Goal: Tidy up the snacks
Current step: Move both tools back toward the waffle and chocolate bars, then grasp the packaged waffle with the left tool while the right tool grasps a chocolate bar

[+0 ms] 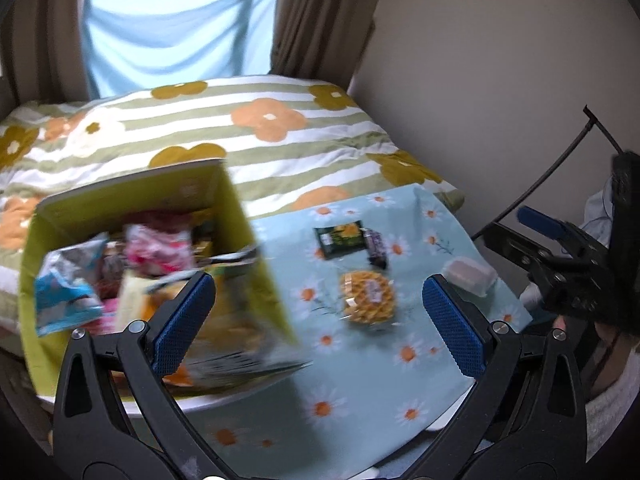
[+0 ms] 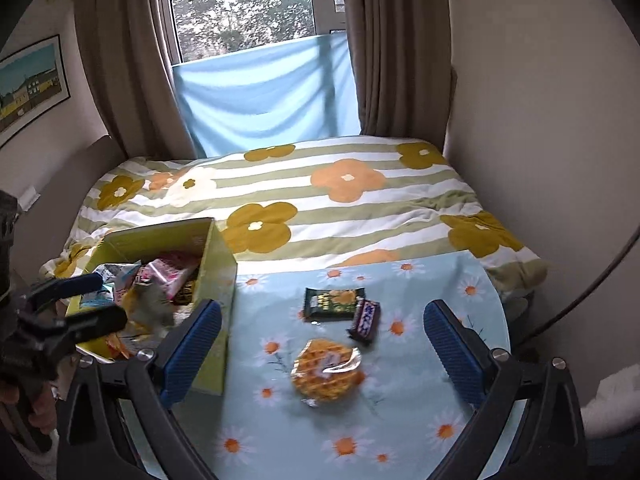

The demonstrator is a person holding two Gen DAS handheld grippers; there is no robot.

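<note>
A yellow-green box (image 1: pixel 256 240) (image 2: pixel 218 264) full of snack packets stands on the left of the daisy-print table. On the table lie a wrapped waffle (image 1: pixel 367 297) (image 2: pixel 326 372), a dark green packet (image 1: pixel 340 237) (image 2: pixel 332 303) and a dark purple bar (image 1: pixel 376 248) (image 2: pixel 365 320). A clear plastic-wrapped white item (image 1: pixel 470 276) lies at the table's right edge. My left gripper (image 1: pixel 320 312) is open and empty above the box's right side. My right gripper (image 2: pixel 324 340) is open and empty above the waffle. In the right wrist view the left gripper (image 2: pixel 92 300) hovers over the box.
The table (image 1: pixel 360 392) (image 2: pixel 420 412) has a light blue cloth with daisies. Behind it is a bed (image 1: pixel 260 128) (image 2: pixel 320 192) with a striped flower duvet, then curtains and a window. A wall is close on the right.
</note>
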